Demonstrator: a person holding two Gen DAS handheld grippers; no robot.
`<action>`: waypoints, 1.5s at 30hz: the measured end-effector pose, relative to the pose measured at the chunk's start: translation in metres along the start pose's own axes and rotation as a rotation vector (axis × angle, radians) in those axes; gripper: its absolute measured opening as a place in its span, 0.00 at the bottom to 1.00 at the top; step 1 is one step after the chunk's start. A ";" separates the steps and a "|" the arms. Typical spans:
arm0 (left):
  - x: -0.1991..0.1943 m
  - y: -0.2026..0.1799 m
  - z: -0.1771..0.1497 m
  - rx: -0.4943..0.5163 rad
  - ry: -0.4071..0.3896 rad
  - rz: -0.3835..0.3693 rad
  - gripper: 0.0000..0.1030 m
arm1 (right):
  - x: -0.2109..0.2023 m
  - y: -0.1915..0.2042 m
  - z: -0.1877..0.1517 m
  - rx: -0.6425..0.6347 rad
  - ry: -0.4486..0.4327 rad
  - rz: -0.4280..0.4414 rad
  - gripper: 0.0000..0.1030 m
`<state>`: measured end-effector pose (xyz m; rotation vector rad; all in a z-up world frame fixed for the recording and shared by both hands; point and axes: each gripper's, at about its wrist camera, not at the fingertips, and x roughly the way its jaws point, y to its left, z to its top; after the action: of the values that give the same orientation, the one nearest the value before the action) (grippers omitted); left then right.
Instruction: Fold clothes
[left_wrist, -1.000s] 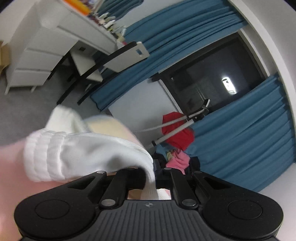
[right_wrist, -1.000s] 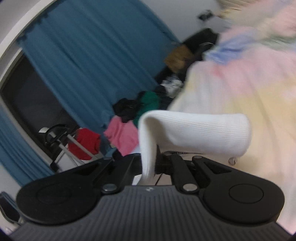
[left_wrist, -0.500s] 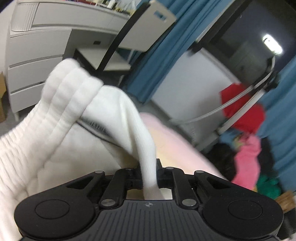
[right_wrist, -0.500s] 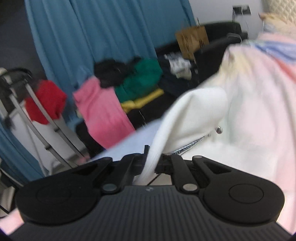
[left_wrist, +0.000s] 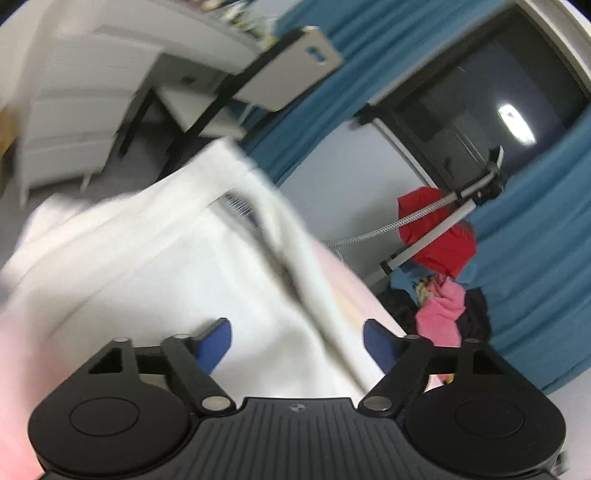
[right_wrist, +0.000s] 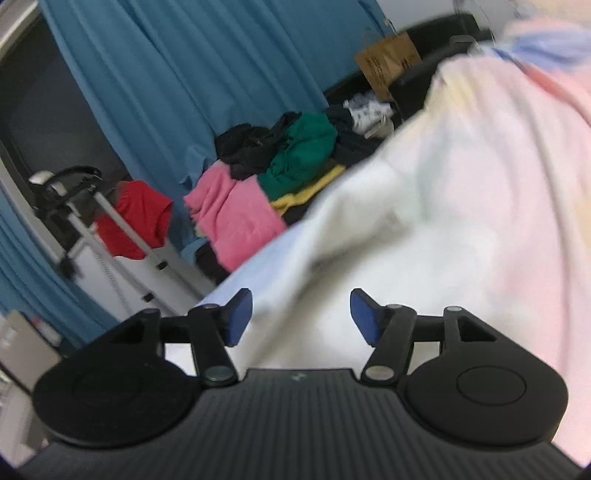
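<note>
A white garment with ribbed edges lies on a pale pink and yellow bed cover, blurred by motion. My left gripper is open, its blue pads apart just above the garment's edge. In the right wrist view the same white garment spreads over the pastel cover. My right gripper is open and holds nothing, its blue pads apart over the cloth.
A pile of clothes, pink, green and black, lies by blue curtains. A red garment hangs on a white rack. A white desk with drawers and a chair stand at the left. A cardboard box sits far right.
Both grippers were shut on the white garment's ribbed edge; both have opened and let it go. The garment has dropped onto the bed cover.
</note>
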<state>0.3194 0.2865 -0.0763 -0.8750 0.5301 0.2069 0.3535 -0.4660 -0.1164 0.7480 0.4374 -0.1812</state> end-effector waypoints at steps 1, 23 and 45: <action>-0.020 0.016 -0.008 -0.061 0.001 -0.015 0.80 | -0.013 -0.008 -0.007 0.052 0.021 0.032 0.60; -0.022 0.099 0.004 -0.234 -0.152 0.147 0.15 | 0.017 -0.009 -0.053 0.186 0.049 -0.033 0.20; -0.273 0.085 0.017 -0.041 -0.030 0.194 0.12 | -0.192 -0.071 -0.070 0.285 0.269 -0.028 0.12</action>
<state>0.0602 0.3643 0.0178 -0.8594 0.5845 0.4083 0.1369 -0.4681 -0.1196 1.0530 0.6866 -0.1713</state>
